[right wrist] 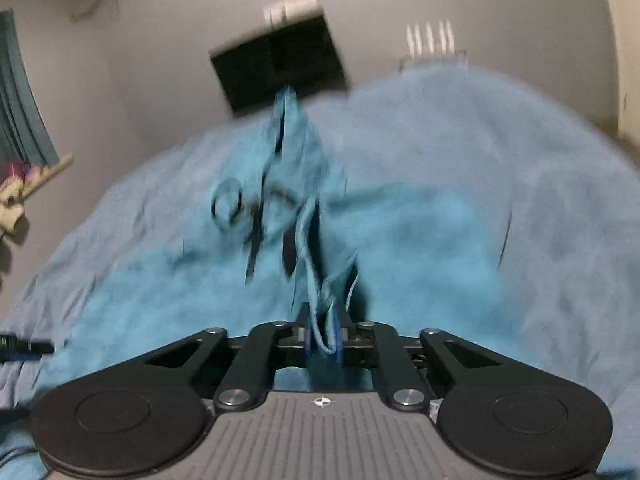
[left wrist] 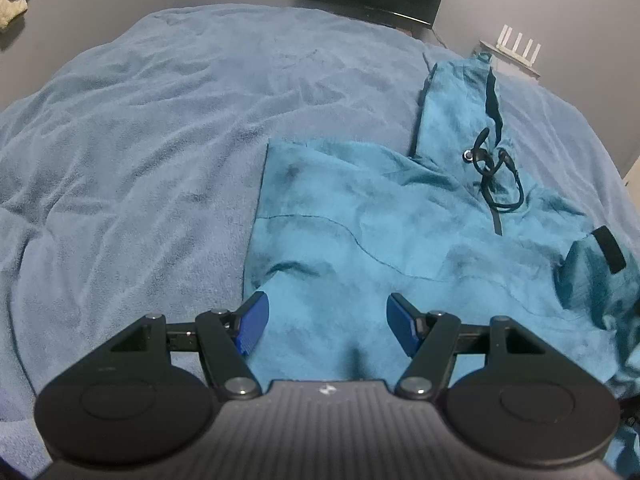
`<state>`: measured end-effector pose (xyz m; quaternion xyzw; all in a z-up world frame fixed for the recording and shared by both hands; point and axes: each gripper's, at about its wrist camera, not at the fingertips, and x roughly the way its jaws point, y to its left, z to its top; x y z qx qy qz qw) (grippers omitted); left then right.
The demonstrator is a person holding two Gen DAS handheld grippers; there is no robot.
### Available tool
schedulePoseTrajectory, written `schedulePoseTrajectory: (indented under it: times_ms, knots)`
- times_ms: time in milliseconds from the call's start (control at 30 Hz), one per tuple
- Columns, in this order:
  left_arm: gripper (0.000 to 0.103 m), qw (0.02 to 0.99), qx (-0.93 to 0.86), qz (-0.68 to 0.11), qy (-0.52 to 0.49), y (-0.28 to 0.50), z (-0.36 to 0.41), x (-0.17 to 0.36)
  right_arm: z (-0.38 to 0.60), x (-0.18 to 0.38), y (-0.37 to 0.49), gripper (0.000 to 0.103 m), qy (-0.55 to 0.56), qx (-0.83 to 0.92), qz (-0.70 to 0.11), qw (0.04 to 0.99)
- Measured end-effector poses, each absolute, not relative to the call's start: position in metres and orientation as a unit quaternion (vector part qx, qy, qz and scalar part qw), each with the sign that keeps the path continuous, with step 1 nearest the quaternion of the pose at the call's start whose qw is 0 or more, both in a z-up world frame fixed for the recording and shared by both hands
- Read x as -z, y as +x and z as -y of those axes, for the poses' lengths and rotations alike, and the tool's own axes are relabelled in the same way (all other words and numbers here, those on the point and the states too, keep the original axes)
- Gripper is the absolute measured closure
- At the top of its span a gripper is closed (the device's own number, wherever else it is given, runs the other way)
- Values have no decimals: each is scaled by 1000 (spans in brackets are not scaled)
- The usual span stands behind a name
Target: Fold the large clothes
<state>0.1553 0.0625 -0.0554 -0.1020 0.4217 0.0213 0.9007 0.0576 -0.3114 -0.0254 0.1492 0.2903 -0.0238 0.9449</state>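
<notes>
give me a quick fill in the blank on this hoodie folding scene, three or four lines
1. The teal hoodie lies on a bed covered by a ____ blanket.
2. The right claw is shut on a fold of the ____.
3. The left claw hangs over the hoodie with its jaws ____.
4. The black drawstring lies near the hoodie's ____.

Missing words: blue; hoodie; open; hood
</notes>
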Motion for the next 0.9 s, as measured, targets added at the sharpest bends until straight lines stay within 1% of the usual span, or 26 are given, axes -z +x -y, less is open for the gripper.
schedulePoseTrajectory:
  times_ms: [100, 167, 200, 233, 267, 300, 333, 400, 433, 467, 500, 567, 700, 800, 900]
  knots:
    - [39, 898, -23, -428, -102, 157, -63, 58, 326, 10, 54, 95, 140, 57, -241, 959]
    - [39, 895, -25, -435, -98, 159, -62, 61, 339, 12, 59, 92, 130, 85, -263, 952]
    - [39, 893, -27, -438, -98, 160, -62, 62, 344, 18, 64, 86, 129, 95, -287, 944]
    - [39, 893, -27, -440, -97, 160, -62, 63, 348, 25, 68, 84, 130, 109, -308, 936]
    - [39, 892, -27, -441, -97, 161, -62, 64, 350, 30, 70, 77, 131, 117, -318, 932]
    - [39, 891, -27, -442, -96, 161, -61, 65, 348, 34, 71, 67, 130, 118, -320, 931]
    - [39, 891, -27, -443, -95, 161, -61, 65, 344, 34, 69, 63, 126, 113, -317, 933]
    - [39, 891, -27, -445, -91, 161, -60, 67, 334, 29, 64, 48, 103, 96, -302, 943]
    - [39, 890, -27, -446, -88, 162, -59, 67, 327, 29, 65, 44, 95, 80, -296, 947]
    - [39, 890, -27, -447, -85, 162, -58, 68, 319, 30, 70, 35, 88, 58, -300, 948]
    - [39, 890, -27, -448, -82, 162, -58, 69, 312, 31, 76, 31, 84, 38, -310, 946]
    - [39, 890, -27, -449, -78, 162, -57, 70, 306, 38, 80, 31, 76, 15, -339, 937]
    - [39, 889, -26, -452, -67, 163, -54, 73, 302, 78, 100, 31, 33, 25, -433, 900]
    - [39, 889, -27, -454, -54, 164, -51, 76, 301, 78, 101, 31, 35, 33, -433, 900]
    - [39, 890, -27, -453, -41, 163, -47, 77, 295, 68, 92, 29, 17, 32, -405, 914]
